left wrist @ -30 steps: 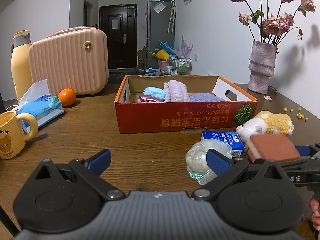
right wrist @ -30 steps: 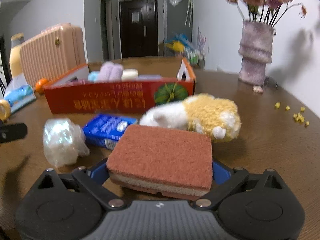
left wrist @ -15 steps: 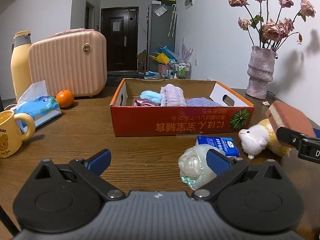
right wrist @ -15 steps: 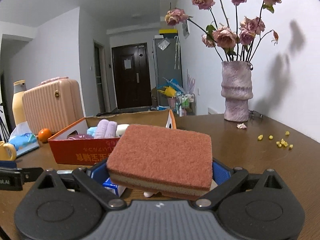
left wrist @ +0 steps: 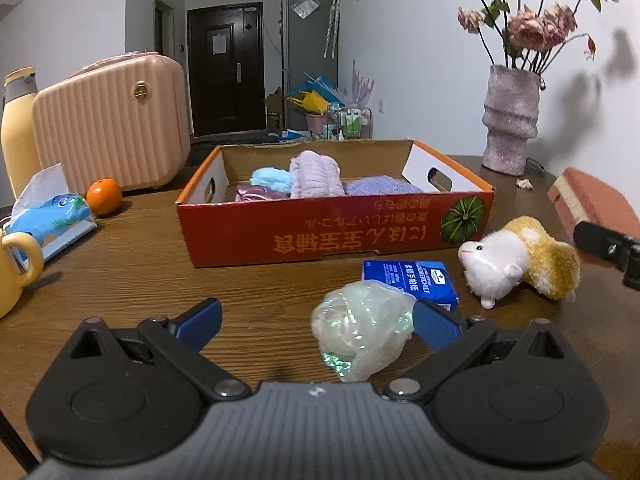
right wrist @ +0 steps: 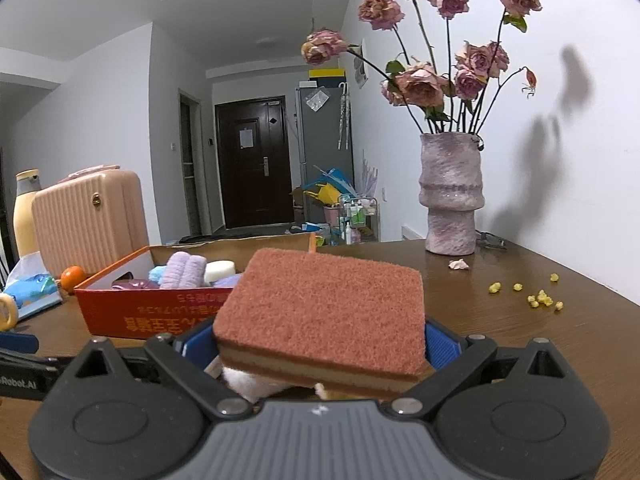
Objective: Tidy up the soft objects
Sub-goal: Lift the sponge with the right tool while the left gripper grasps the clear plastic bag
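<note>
My right gripper (right wrist: 318, 344) is shut on a red-brown sponge (right wrist: 324, 312) and holds it in the air to the right of the red cardboard box (right wrist: 132, 312). The sponge also shows at the right edge of the left wrist view (left wrist: 592, 204). The box (left wrist: 332, 236) holds rolled purple and blue cloths (left wrist: 316, 178). My left gripper (left wrist: 316, 322) is open and empty low over the table, with a shiny crumpled plastic ball (left wrist: 360, 332) by its right finger. A white and yellow plush hamster (left wrist: 520, 260) and a blue tissue pack (left wrist: 408, 280) lie in front of the box.
A pink case (left wrist: 112, 120), a yellow bottle (left wrist: 16, 128), an orange (left wrist: 104, 196), a tissue pack (left wrist: 48, 212) and a yellow mug (left wrist: 12, 264) stand at the left. A vase of dried roses (right wrist: 452, 196) stands at the back right, with yellow crumbs (right wrist: 536, 296) near it.
My right gripper has lifted the sponge off the table and raised it higher, level with the box rim. My left gripper has stayed open in about the same place.
</note>
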### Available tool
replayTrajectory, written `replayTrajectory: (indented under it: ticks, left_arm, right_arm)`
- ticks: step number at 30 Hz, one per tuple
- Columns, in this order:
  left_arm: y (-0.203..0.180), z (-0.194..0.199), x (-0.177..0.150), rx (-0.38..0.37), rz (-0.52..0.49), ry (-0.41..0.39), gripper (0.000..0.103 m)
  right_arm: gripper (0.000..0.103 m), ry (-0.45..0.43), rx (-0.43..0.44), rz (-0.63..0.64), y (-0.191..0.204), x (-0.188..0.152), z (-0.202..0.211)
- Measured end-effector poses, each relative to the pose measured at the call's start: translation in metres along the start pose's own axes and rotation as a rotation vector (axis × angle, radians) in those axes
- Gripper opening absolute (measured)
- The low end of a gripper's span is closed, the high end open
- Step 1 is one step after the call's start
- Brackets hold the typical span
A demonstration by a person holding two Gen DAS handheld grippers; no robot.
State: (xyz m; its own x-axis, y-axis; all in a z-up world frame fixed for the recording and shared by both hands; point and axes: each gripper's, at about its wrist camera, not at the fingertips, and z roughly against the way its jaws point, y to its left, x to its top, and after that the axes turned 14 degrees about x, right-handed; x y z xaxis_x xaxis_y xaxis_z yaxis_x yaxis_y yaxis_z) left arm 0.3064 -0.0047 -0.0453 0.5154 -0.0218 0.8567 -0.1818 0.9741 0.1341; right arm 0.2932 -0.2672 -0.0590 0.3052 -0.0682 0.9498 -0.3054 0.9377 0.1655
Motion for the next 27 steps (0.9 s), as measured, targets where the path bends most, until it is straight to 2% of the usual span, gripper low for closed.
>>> replayTrajectory:
  ticks: [18,23,27]
  left_arm:
    - [-0.036,-0.027,0.003,0.003,-0.082,0.047,0.103]
    - [-0.037,-0.033,0.002,-0.004,-0.086,0.070,0.092]
    - [-0.036,-0.035,0.002,-0.020,-0.085,0.088,0.070]
  right_arm:
    - [0.100,-0.002,-0.016,-0.002,-0.023,0.001,0.005]
    - [0.101,0.004,-0.010,0.003,-0.021,-0.001,0.004]
    - [0.101,0.006,-0.008,0.007,-0.019,-0.001,0.004]
